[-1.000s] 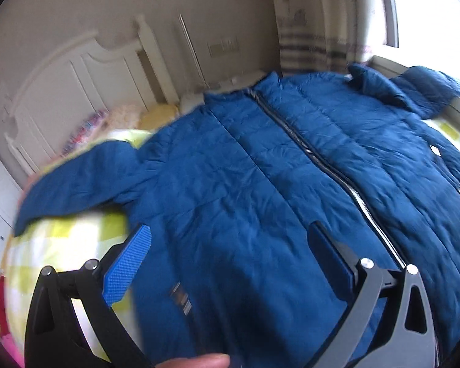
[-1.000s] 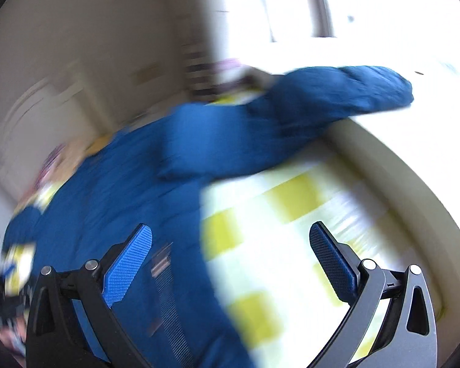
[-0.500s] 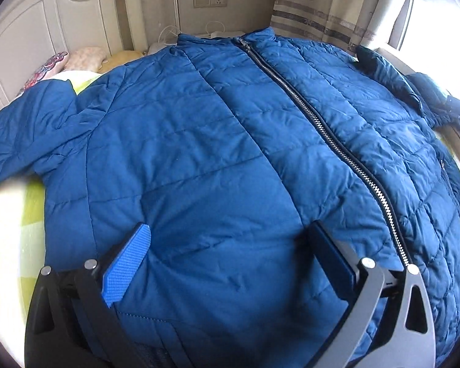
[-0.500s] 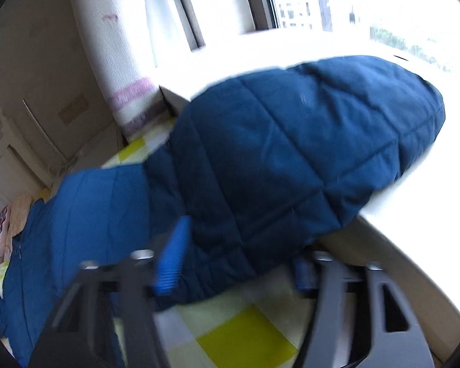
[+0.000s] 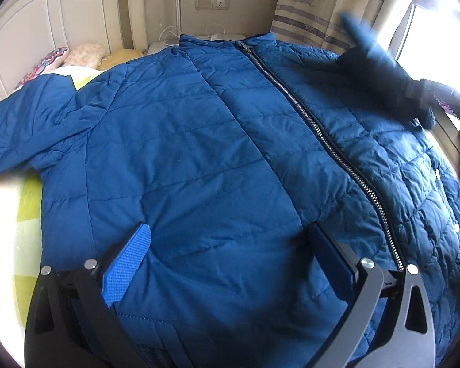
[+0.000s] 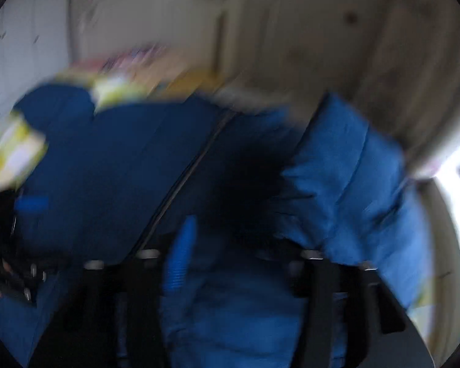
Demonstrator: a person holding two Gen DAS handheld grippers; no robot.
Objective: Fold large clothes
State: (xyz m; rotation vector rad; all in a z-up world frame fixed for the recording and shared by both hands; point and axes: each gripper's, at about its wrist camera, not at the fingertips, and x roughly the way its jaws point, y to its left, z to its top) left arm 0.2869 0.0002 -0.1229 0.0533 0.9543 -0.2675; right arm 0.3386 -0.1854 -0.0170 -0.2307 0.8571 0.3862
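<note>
The blue quilted jacket (image 5: 205, 159) lies zipped and face up across the bed (image 5: 12, 214). My left tool (image 5: 227, 260) hovers open over its lower front. My right tool (image 6: 248, 263) is blurred; its jaws have just been opening, seemingly with the sleeve (image 6: 346, 184) between them. Puffy, soft, probably slippery: I'd pinch cuffs and hem seams, not padding.
</note>
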